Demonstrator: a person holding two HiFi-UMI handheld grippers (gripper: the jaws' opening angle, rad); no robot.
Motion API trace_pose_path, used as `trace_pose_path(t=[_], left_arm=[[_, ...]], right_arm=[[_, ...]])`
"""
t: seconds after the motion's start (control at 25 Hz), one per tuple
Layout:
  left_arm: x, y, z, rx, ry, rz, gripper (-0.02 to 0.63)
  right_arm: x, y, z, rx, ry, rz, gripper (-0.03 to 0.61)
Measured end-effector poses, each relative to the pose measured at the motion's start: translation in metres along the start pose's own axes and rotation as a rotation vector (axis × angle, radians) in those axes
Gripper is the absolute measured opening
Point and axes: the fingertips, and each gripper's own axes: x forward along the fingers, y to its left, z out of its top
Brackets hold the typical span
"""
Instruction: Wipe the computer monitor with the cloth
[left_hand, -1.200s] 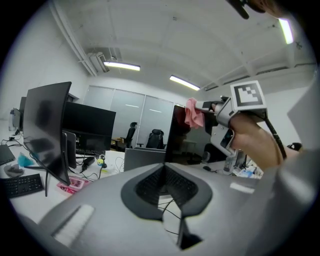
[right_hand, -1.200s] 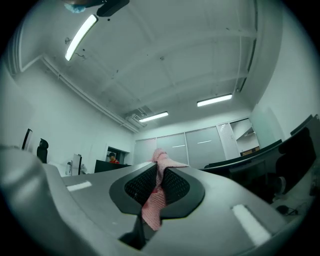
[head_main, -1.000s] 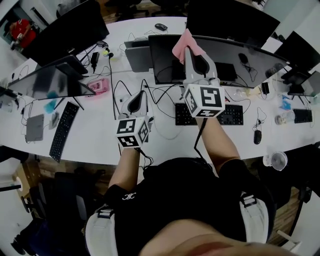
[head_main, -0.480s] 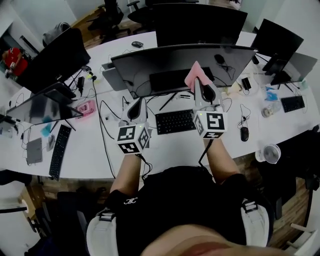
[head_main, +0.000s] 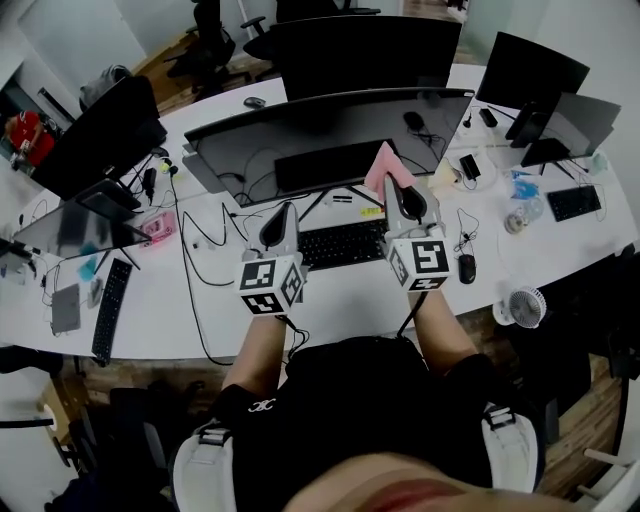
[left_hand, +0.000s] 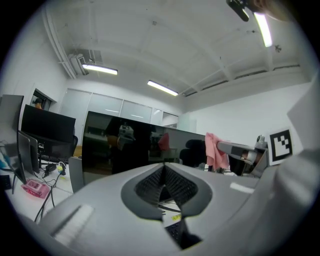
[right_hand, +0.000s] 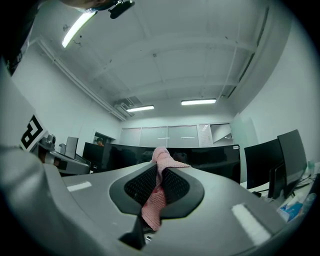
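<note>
A wide dark curved monitor (head_main: 330, 135) stands on the white desk (head_main: 180, 300) in front of me. My right gripper (head_main: 392, 180) is shut on a pink cloth (head_main: 383, 165), held just before the monitor's lower right part; whether the cloth touches the screen I cannot tell. In the right gripper view the cloth (right_hand: 156, 200) hangs down between the closed jaws, with the monitor (right_hand: 210, 157) beyond. My left gripper (head_main: 281, 222) is shut and empty, over the desk left of the keyboard. The left gripper view shows the screen (left_hand: 115, 147) and the pink cloth (left_hand: 215, 150) at the right.
A black keyboard (head_main: 340, 242) lies under the monitor, with a mouse (head_main: 466, 268) to its right. Cables (head_main: 205, 235) trail over the desk. More monitors (head_main: 95, 135) stand left, behind and right (head_main: 530, 70). A small white fan (head_main: 520, 307) sits at the desk's right front edge.
The head view has shifted, so the monitor sits lower and closer in the frame. The right gripper with the cloth has come down from the monitor's top edge to its lower right part.
</note>
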Motion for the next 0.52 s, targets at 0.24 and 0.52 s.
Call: trace_pose_path(t=[0.24, 0.52], left_arm=[[-0.003, -0.023, 0.001, 0.012, -0.025, 0.007, 0.054], [-0.002, -0.048, 0.002, 0.059, -0.062, 0.016, 0.054]], right_arm=[[-0.02, -0.013, 0.0, 0.004, -0.011, 0.027, 0.02], [-0.031, -0.032, -0.004, 0.012, 0.002, 0.047, 0.02]])
